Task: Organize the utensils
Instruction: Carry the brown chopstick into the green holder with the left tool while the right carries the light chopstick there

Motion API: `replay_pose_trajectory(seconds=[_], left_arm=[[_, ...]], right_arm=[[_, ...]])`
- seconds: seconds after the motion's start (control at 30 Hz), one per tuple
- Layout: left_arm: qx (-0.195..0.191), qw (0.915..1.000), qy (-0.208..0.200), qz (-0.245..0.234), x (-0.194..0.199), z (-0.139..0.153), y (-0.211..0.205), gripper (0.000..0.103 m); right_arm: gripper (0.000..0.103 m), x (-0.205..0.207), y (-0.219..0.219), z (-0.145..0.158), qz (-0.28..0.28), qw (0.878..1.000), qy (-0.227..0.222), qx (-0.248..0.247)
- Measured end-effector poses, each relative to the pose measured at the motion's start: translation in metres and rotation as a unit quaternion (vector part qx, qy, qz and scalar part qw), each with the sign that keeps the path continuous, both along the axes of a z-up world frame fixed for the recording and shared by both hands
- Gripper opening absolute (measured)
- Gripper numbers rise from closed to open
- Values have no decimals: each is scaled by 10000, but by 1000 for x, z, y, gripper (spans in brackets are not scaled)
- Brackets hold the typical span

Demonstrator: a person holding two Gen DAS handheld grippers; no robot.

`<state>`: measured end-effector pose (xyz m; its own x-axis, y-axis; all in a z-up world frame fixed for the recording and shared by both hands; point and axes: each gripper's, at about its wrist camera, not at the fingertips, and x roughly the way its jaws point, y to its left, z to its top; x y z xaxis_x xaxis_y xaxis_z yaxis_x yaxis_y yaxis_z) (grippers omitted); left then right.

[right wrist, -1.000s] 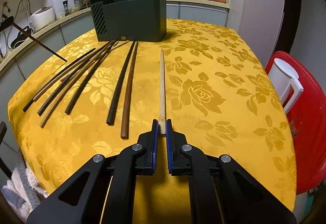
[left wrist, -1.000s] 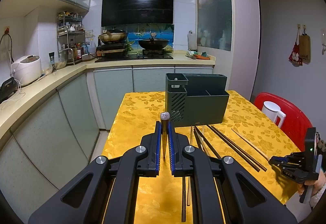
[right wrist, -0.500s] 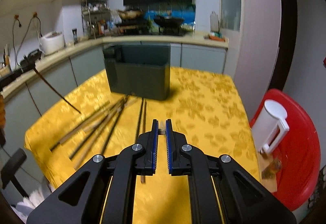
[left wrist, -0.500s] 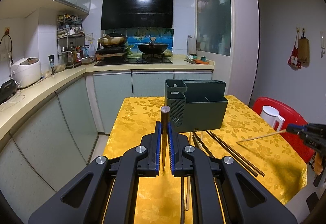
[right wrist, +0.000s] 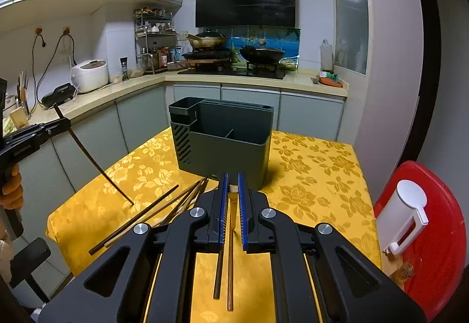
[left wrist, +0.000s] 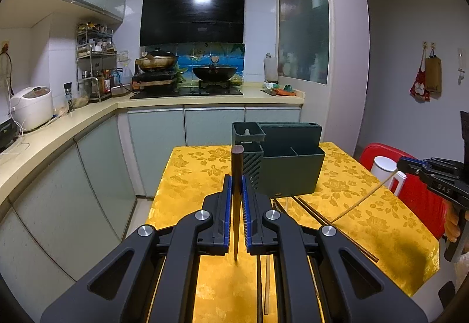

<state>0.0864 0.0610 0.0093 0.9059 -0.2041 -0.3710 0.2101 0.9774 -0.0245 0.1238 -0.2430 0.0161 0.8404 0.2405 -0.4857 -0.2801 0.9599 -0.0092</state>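
Left wrist view: the left hand-held gripper [left wrist: 236, 205] is clamped on a dark chopstick [left wrist: 236, 176], which stands nearly upright between the jaws, blunt end up and thin tip down, above the near left part of the counter [left wrist: 190, 176] with its yellow cloth. The dark utensil holder [left wrist: 288, 167] stands at the far end of the counter, open compartments facing up. At the right edge of this view the right hand-held gripper [left wrist: 403, 164] is clamped on a light wooden chopstick [left wrist: 366, 194], which slants down toward the counter, its lower tip near the loose chopsticks [left wrist: 310, 214] that lie in front of the holder. Right wrist view: the right hand-held gripper [right wrist: 231, 199] shows the pale end of the light wooden chopstick [right wrist: 233, 189] pinched between its blue pads, aimed at the utensil holder [right wrist: 225, 141]. Several loose chopsticks [right wrist: 164, 205] lie on the counter [right wrist: 307, 176] between the holder and its near edge. The left hand-held gripper [right wrist: 63, 125] holds the dark chopstick [right wrist: 88, 155] over the left edge. Step in hand, judged: both chopsticks are lifted clear and are in transit to the holder. The next move calls for carrying each tip over an open compartment, turning the stick steep, lowering it inside the rim, then releasing.
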Motion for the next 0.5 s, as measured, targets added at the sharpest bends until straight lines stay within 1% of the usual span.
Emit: replay_pose_trajectory(seconds=[0.27,0.37,0.5], left_arm=[[14,9999,42,-94,16,7,-3,6],[2,9999,14,-158,19,12,-6,6],[-20,9997,-36,-234,23,18,-9,6]], right_arm=[[8,32,-11,10,-56,9990,273,358],[8,39,-15,18,-57,9983,291,508],[8,45,-18,29,-79,9980,233,588]])
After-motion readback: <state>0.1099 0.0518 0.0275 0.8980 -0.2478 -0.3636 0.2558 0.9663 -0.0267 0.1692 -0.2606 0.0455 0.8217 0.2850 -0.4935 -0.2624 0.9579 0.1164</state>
